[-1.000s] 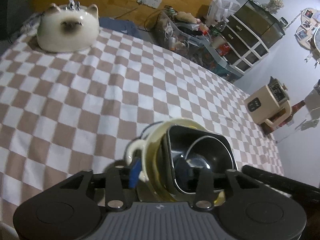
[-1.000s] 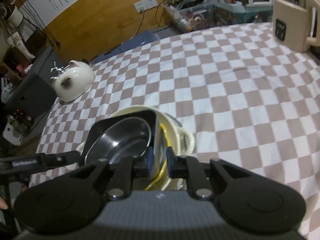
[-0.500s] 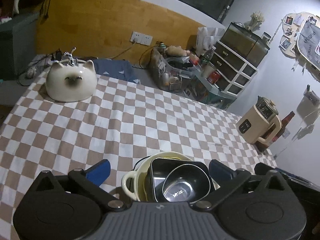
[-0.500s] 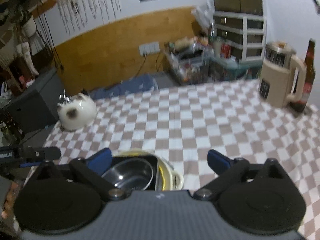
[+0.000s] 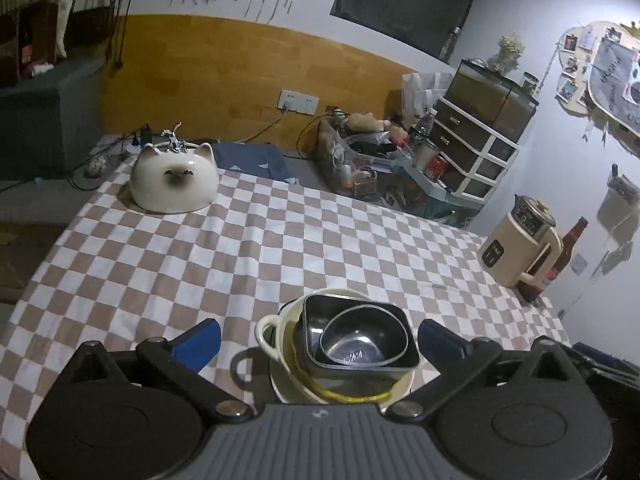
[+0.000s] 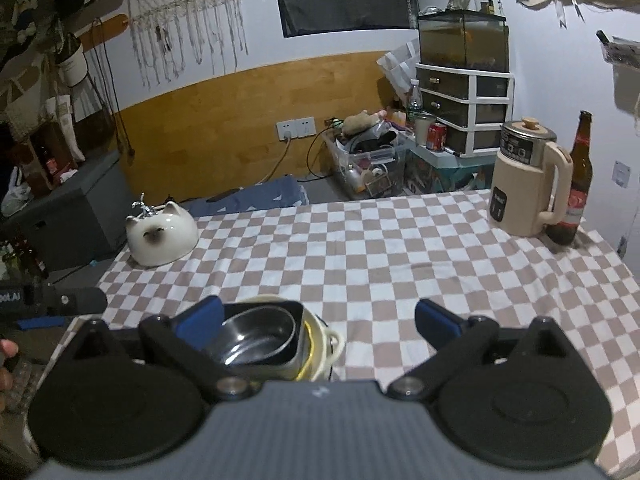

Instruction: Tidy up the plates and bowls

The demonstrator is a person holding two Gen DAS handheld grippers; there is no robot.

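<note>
Both my left gripper [image 5: 319, 338] and right gripper [image 6: 320, 318] stood spread wide and empty above the nested bowls [image 5: 356, 344] at lower centre of the checkered tablecloth [image 5: 280, 248].

Glossy dishes on soft checked cloth.
You see a shiny metal bowl [image 5: 362, 343] nested in a smooth black square bowl [image 5: 394, 362], likely plastic, inside a glossy cream ceramic pot [image 5: 288, 322] near you. The tablecloth [image 5: 256, 248] under them is matt woven fabric with faint creases. Far left, the cat-shaped bowl [image 5: 175, 184] looks like glazed ceramic; far right, the cream kettle [image 6: 526, 194] is satin plastic and the brown bottle [image 6: 578, 168] is glossy glass. Your gripper pads [image 5: 198, 342] look like matt blue rubber.
</note>
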